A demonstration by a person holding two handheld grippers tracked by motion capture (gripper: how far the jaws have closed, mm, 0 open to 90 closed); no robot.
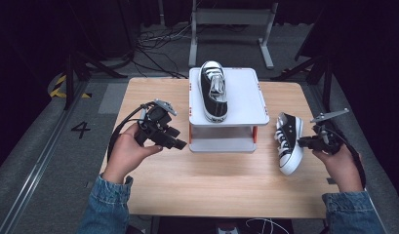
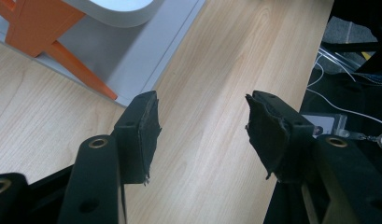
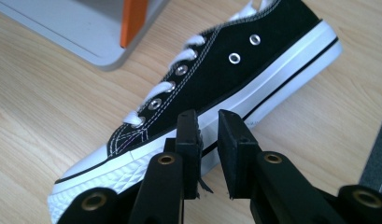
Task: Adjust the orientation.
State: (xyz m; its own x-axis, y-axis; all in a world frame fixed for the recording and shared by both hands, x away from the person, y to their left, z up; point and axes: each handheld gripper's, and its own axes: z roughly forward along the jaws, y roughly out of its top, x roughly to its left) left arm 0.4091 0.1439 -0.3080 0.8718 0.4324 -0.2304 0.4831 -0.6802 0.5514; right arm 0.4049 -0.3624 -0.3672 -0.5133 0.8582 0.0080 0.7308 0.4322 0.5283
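Basically the risk sits w/ the right claw [image 3: 207, 116]. Its jaws are nearly together, just a narrow slot between them, and nothing looks pinched. In the right gripper view the tips hang just in front of the white sole edge of the loose sneaker [image 3: 235, 70], and the sole stripe shows through the slot. That sneaker [image 1: 287, 141] is on the desk [image 1: 211, 180] to the right of the white rack [image 1: 246, 97], close to the desk's right edge and apparently tipped up on its side rather than flat on the sole. Its mate [image 1: 214, 90] is on the rack's top shelf.

Things that could go wrong, imo:
- A slot that narrow won't fit over the sole or collar. Pushing in w/o widening would just shove the sneaker, maybe toward the desk edge or flat onto its side.
- A pinch on the rubber rim alone is shallow. The shoe could pivot and drop when lifted.
- Laces are loose-ish near the tips and could snag.
- Carrying it to the rack, toe or heel could clip the shelf edge or knock the mate.

The left claw [image 1: 180, 145] is spread wide and empty, over bare wood by the rack's lower front corner. It's close enough to bump the orange leg [image 2: 37, 28] if it swings in.
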